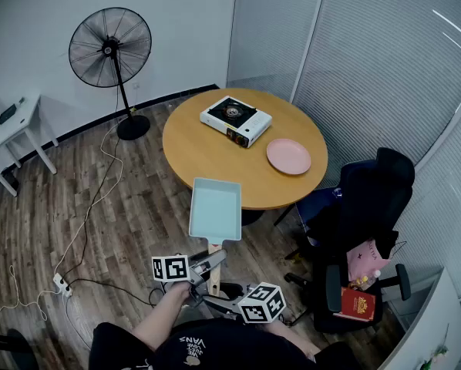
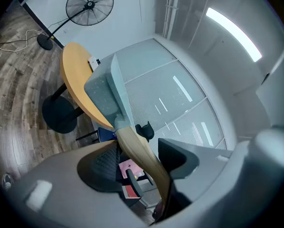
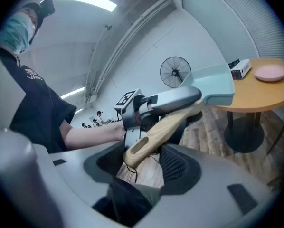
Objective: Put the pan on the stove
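A pale blue rectangular pan with a wooden handle hangs in the air just short of the round wooden table. My left gripper is shut on the handle, which runs between its jaws up to the pan in the left gripper view. My right gripper stands open just behind it. The handle's end lies between the right gripper's pads without being pressed. The white stove sits on the far side of the table, well beyond the pan.
A pink plate lies on the table to the right of the stove. A black office chair with a red book stands at the right. A standing fan, cables and a power strip are on the wooden floor at the left.
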### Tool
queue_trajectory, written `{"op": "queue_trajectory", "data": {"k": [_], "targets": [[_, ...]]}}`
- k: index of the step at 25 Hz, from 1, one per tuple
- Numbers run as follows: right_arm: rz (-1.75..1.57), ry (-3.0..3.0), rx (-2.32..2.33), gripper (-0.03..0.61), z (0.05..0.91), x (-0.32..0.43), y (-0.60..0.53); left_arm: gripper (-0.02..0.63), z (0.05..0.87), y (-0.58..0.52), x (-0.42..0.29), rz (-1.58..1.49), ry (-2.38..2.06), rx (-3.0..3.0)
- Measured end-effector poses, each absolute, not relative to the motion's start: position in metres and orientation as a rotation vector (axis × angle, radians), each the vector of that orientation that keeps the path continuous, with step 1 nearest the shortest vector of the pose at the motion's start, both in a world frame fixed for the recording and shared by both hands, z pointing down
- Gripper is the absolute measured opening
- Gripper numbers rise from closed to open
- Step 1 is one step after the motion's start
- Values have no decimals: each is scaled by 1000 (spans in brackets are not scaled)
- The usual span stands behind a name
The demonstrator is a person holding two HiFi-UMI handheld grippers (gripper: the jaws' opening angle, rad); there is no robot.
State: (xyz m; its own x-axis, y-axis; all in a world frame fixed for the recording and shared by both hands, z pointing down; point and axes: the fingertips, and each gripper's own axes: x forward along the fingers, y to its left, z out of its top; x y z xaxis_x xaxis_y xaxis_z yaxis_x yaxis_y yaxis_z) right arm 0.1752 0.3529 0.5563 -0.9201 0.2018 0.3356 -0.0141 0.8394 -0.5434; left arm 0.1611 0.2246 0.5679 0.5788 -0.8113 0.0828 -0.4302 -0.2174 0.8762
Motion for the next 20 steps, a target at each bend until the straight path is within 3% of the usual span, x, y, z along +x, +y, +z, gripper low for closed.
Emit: {"op": "queue_trajectory", "data": {"k": [11, 20], "targets": [[778, -2632, -115, 222, 565, 164, 341, 253, 577, 212, 152, -501, -993, 1844], [781, -2625, -78, 224, 565, 95, 294, 253, 577, 165, 88, -476, -954, 1864]]}}
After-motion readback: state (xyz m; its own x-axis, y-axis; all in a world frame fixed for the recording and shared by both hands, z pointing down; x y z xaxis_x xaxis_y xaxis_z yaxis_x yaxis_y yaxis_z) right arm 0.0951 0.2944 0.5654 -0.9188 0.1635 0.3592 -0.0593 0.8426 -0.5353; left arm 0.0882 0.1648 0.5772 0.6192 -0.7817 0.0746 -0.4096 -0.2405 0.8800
